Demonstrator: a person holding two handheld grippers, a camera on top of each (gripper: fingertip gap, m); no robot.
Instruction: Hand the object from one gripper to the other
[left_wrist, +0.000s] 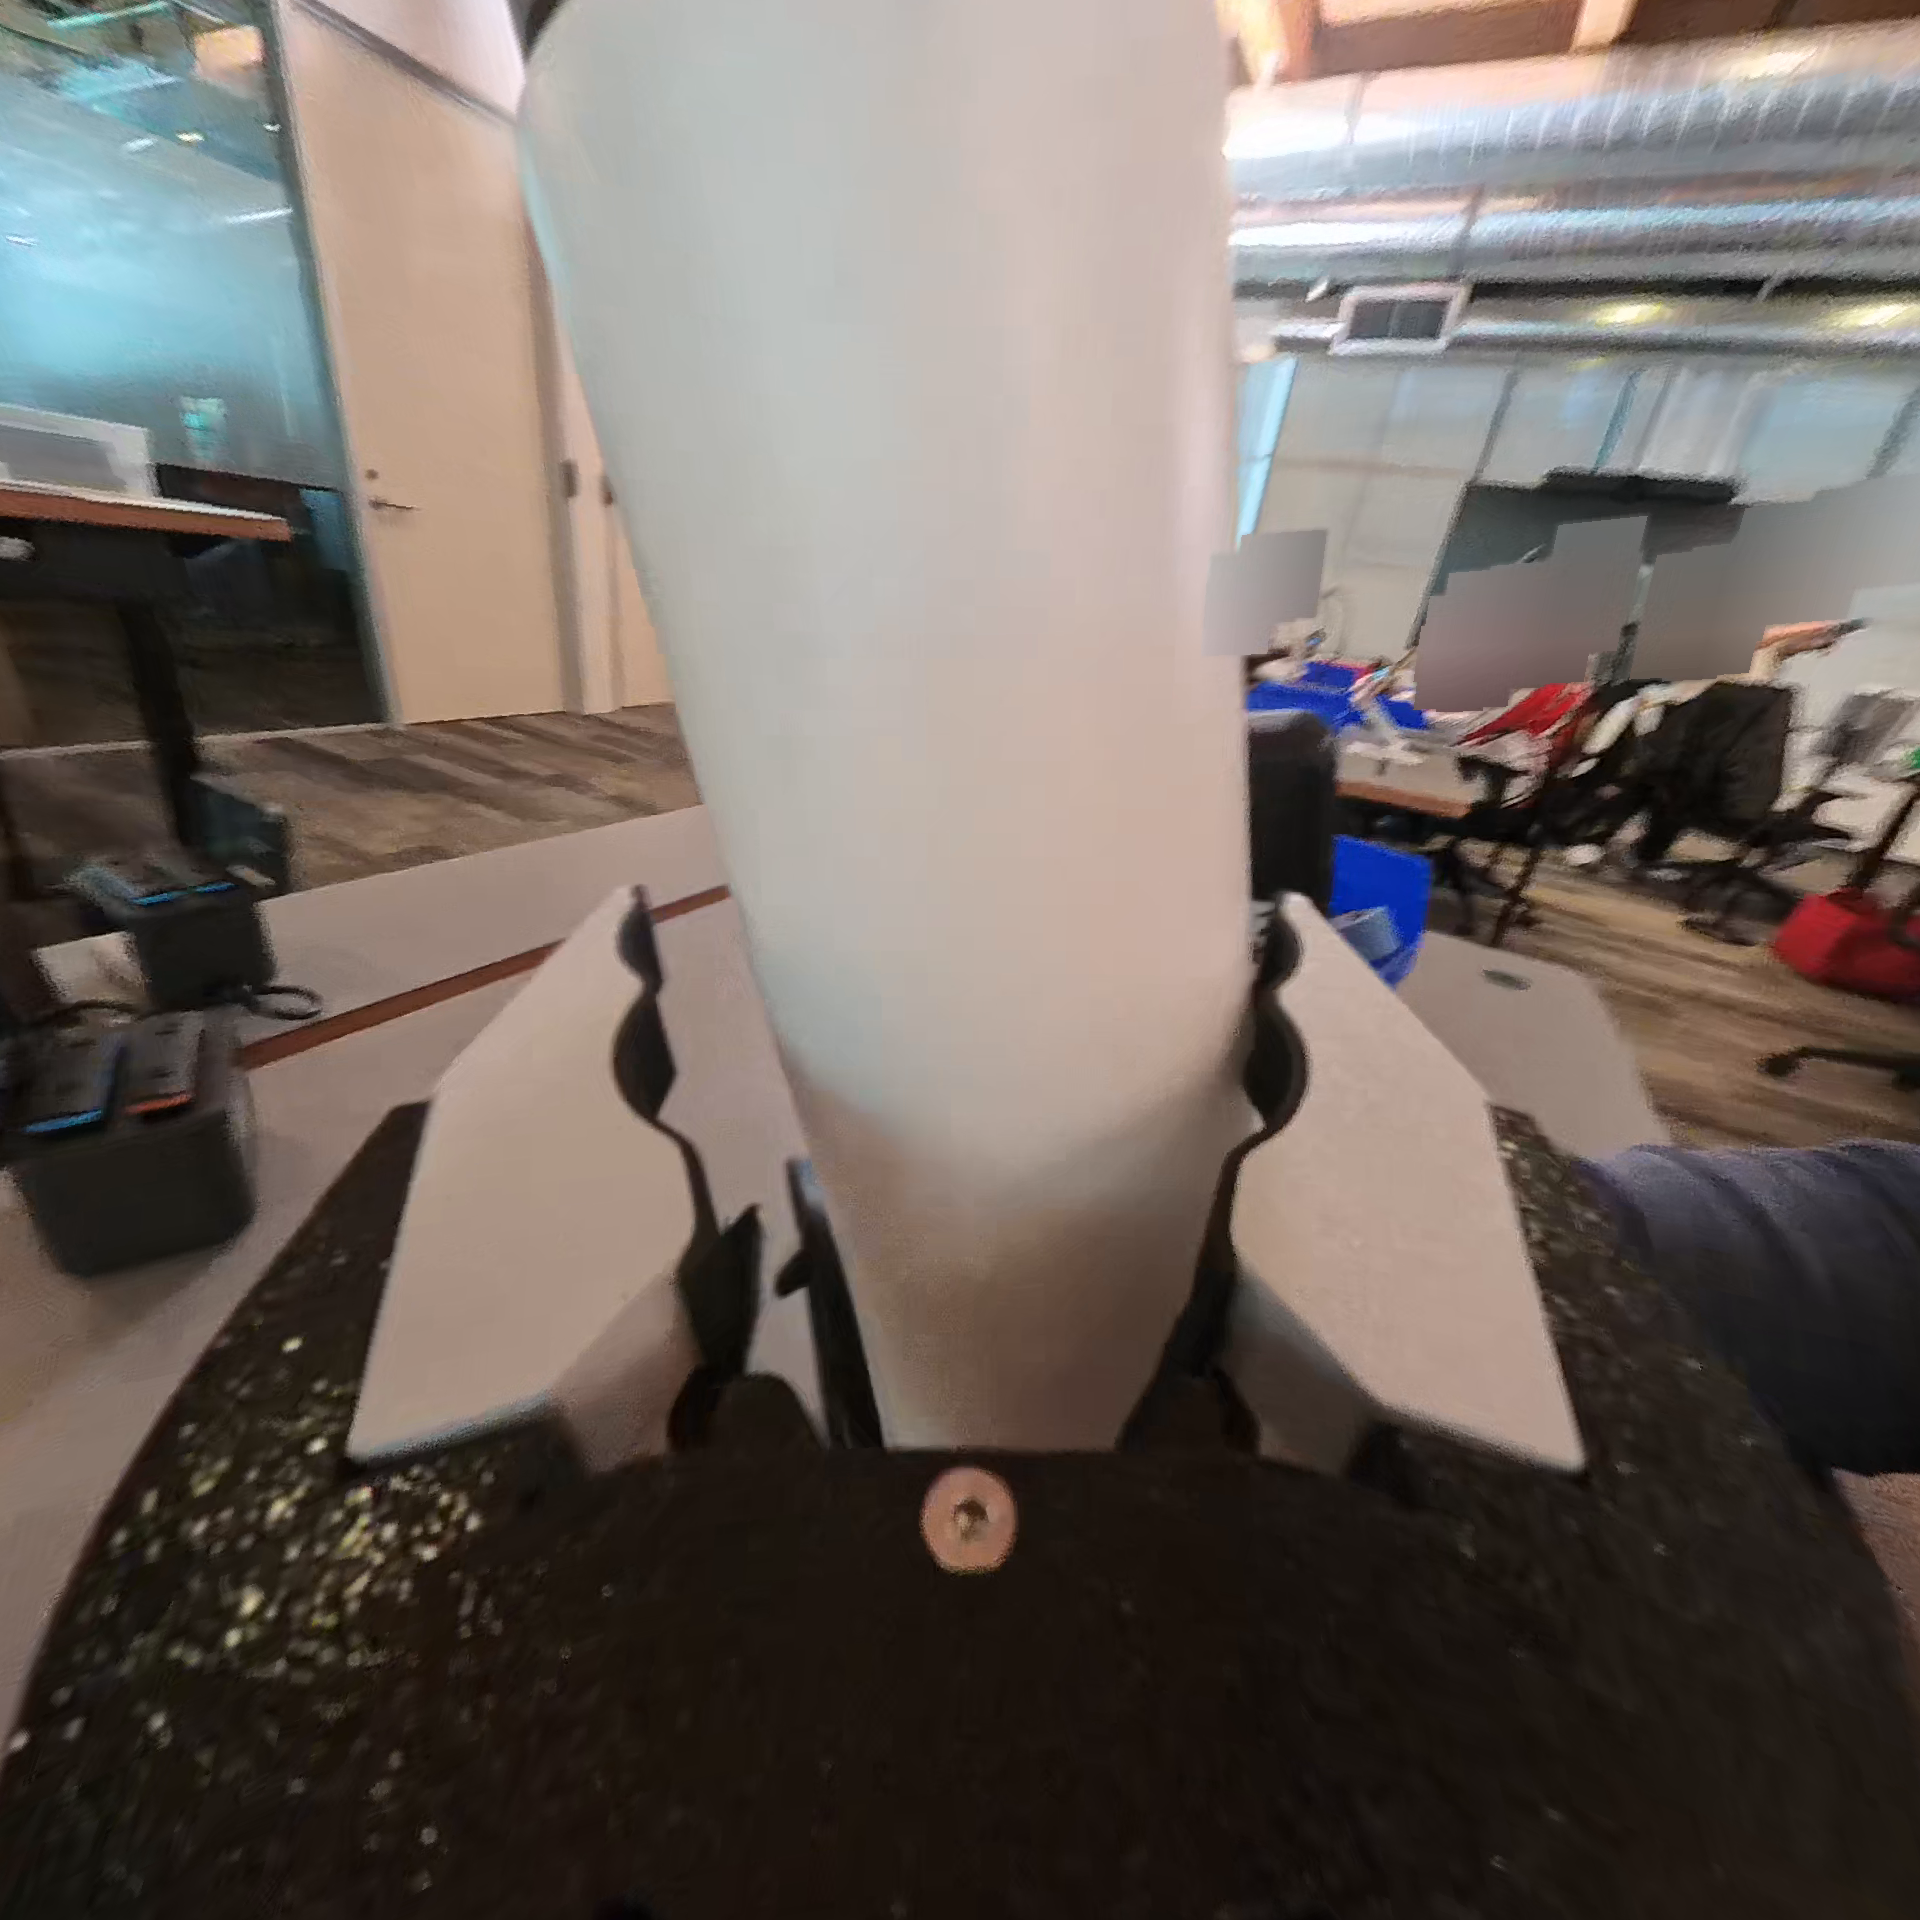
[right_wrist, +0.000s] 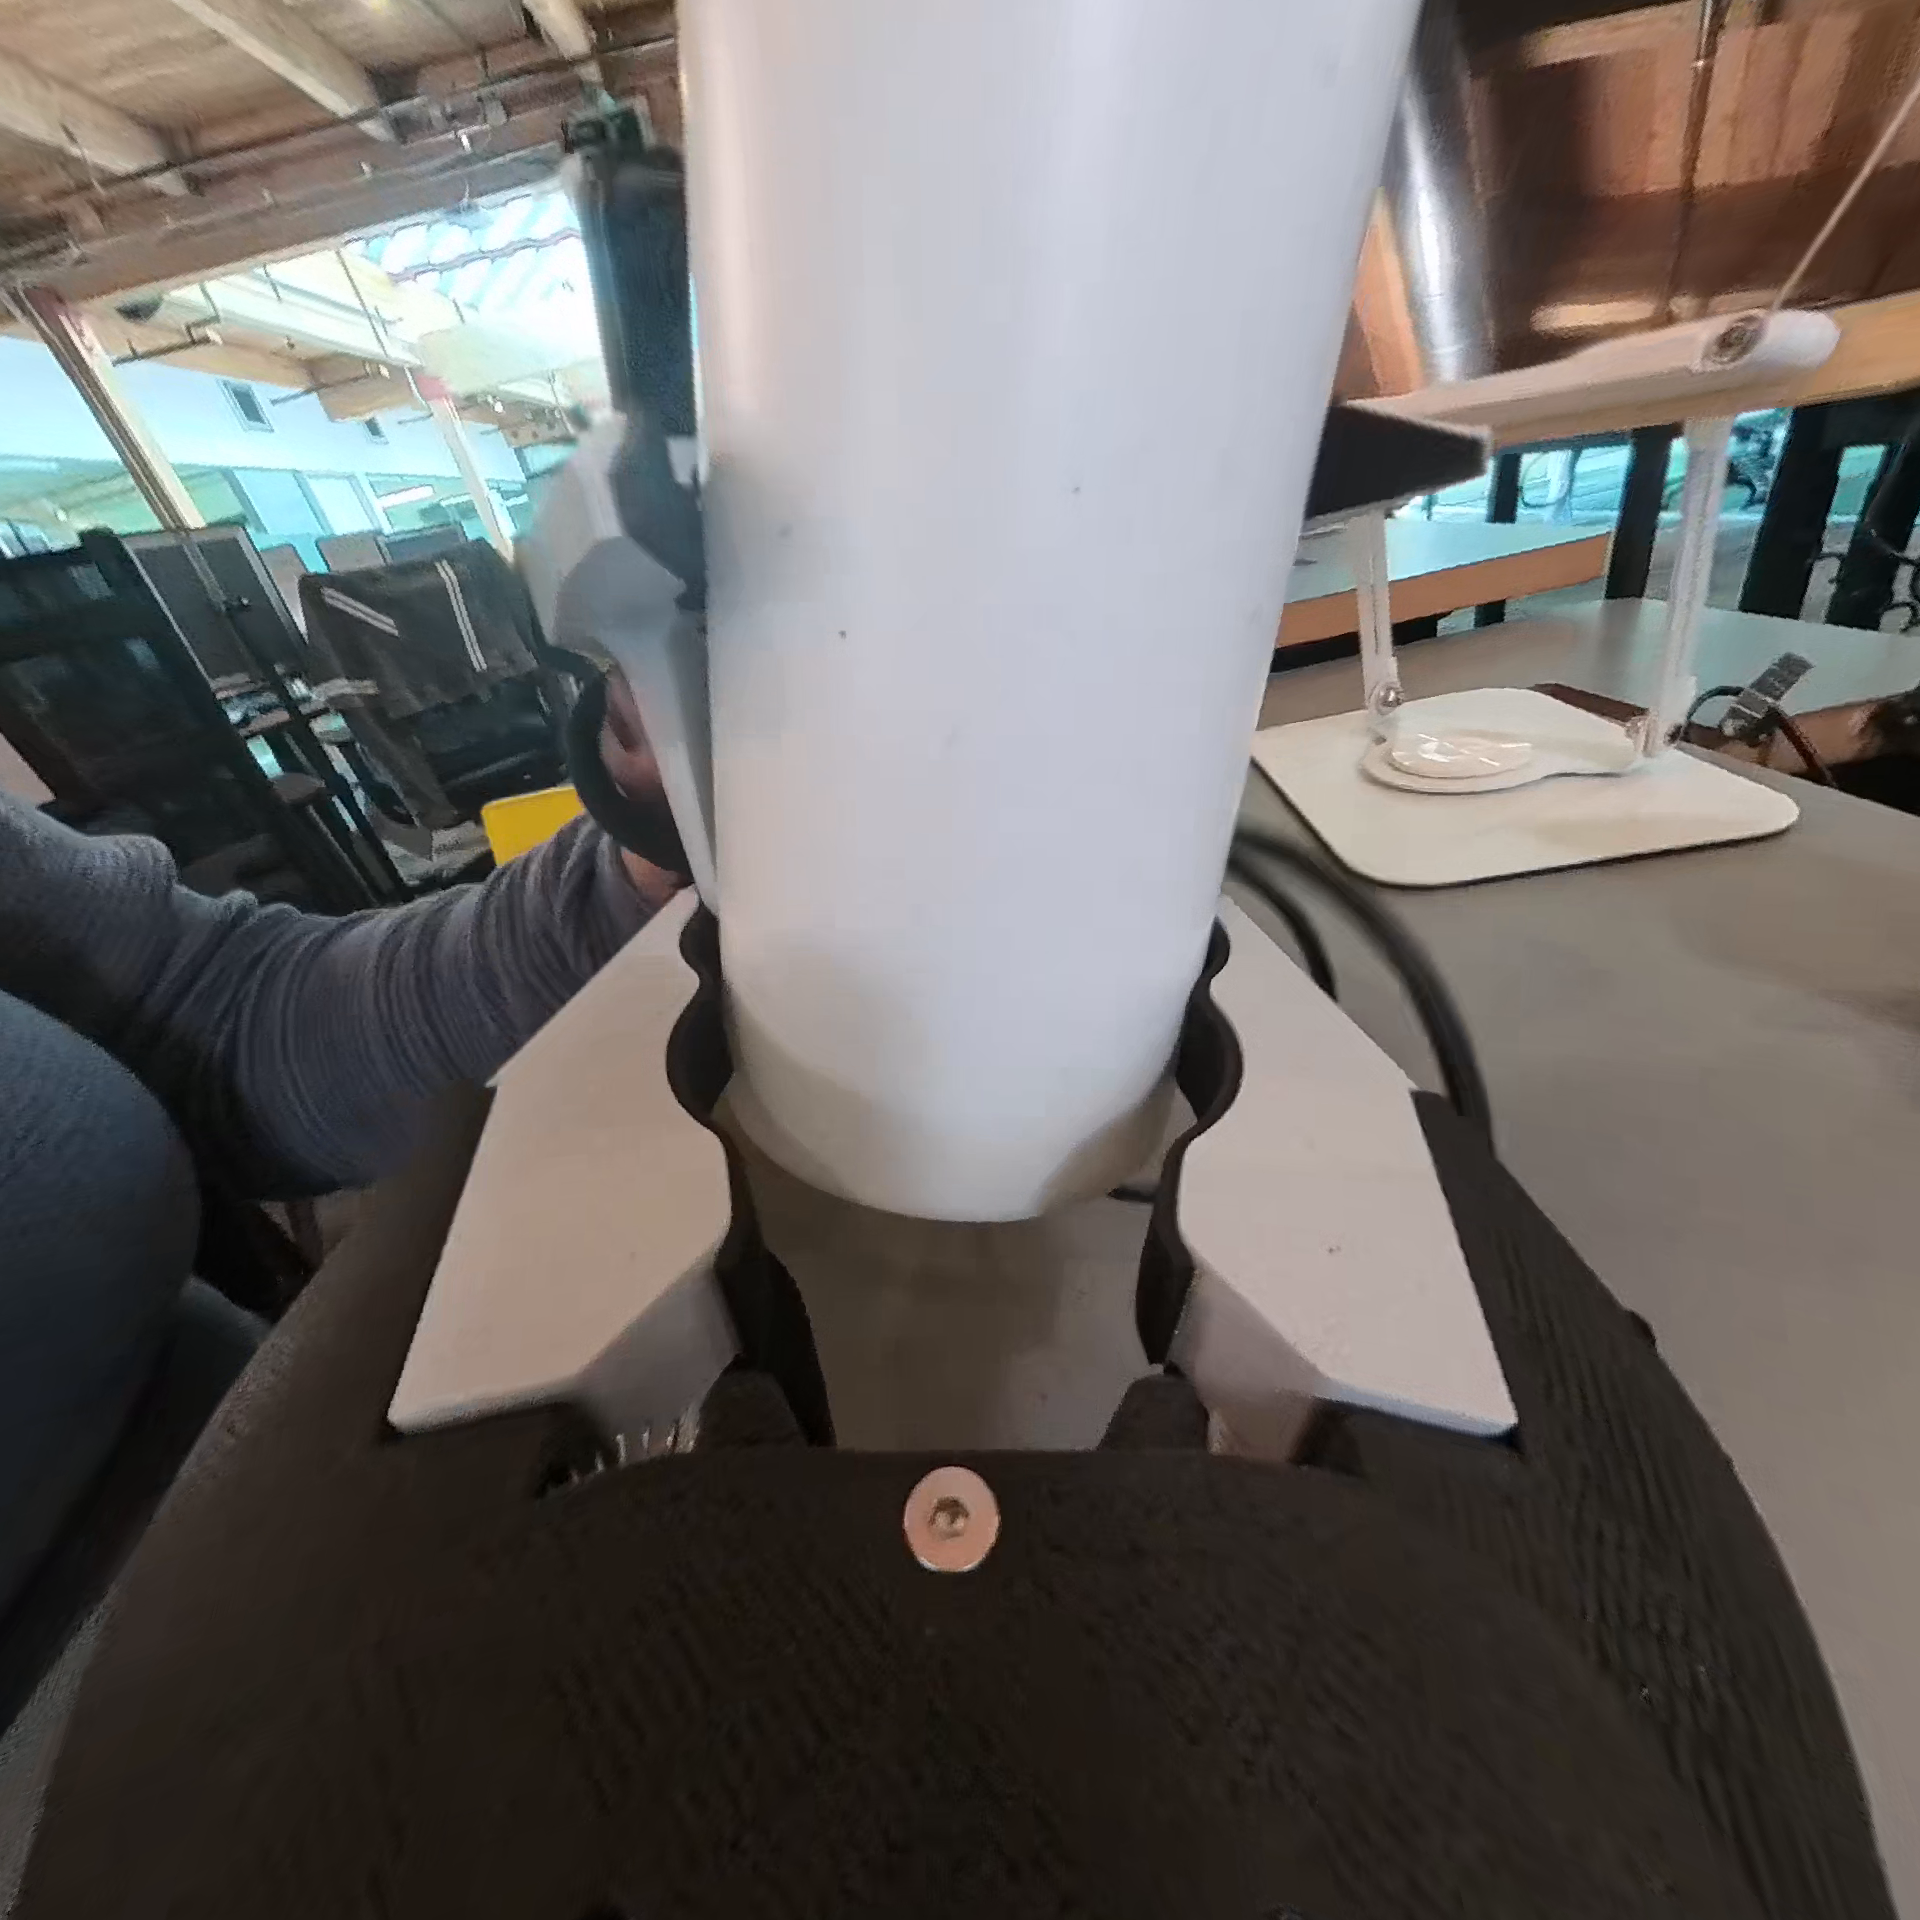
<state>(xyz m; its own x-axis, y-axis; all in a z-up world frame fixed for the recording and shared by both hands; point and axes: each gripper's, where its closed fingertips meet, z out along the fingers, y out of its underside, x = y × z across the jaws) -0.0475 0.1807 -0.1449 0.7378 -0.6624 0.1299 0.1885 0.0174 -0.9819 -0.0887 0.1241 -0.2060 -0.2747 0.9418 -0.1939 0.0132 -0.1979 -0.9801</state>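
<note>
Office desks and ducting were seen behind the left gripper (left_wrist: 961, 1070), spread wide, the white tube (left_wrist: 894, 623) touching only its right-hand finger and running forward along the fingers. Across a grey table (right_wrist: 1610, 1039), the right gripper (right_wrist: 961, 1060) was seen clamped on the tube's end.

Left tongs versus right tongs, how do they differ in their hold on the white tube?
The right tongs press the white tube from both sides; the left tongs touch it on one side only, with a gap at the other. The tube's end stops short inside the right tongs but runs back to the base of the left tongs. Both have white fingers with wavy black pads.
</note>
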